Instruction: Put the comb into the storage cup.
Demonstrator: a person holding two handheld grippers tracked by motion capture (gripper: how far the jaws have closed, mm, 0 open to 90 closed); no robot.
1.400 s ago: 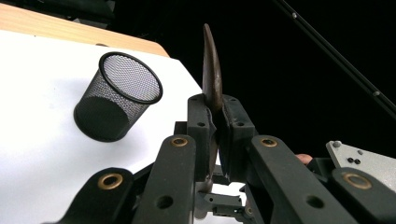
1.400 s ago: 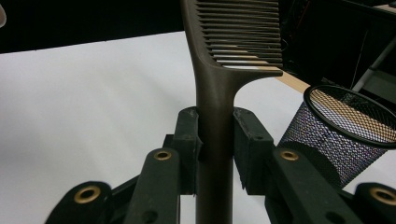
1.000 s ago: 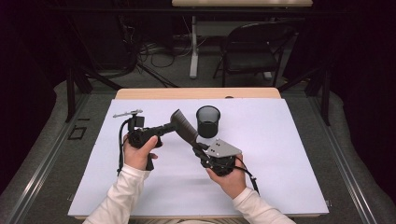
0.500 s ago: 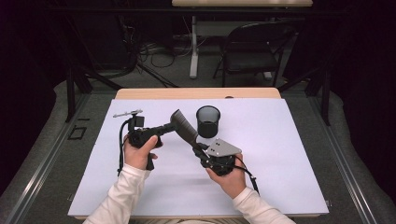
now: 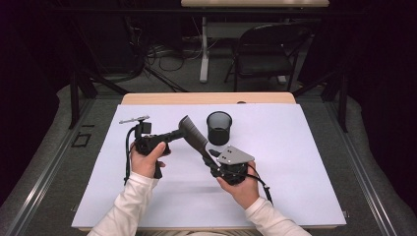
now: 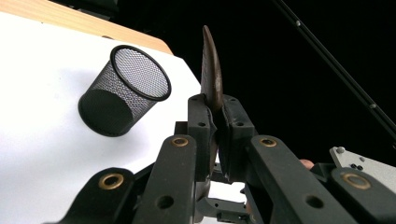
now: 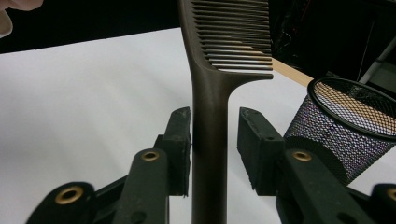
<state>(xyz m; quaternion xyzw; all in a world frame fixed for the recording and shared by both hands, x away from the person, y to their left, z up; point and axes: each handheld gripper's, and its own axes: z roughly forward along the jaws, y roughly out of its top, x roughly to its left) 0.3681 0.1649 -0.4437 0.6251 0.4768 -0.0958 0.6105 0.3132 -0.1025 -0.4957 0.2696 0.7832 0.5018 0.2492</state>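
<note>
High view: the comb (image 5: 193, 133) hangs between both grippers, the mesh cup (image 5: 219, 127) at two o'clock of it. Left gripper view: left gripper (image 6: 215, 122) clamps the comb. Right gripper view: right gripper (image 7: 214, 135), just opening, stands apart; handover nearly done, cupping seemingly left

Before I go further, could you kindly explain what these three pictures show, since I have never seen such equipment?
A person sits at a white-covered table, each hand holding a black two-jaw tool. One picture looks down from above; the other two come from cameras riding on each tool. A black wire-mesh cup stands on the table. The left tool is clamped on a dark brown plastic comb. The right tool has the comb's handle between its jaws, which have just been opening; a gap shows at one pad.
</note>
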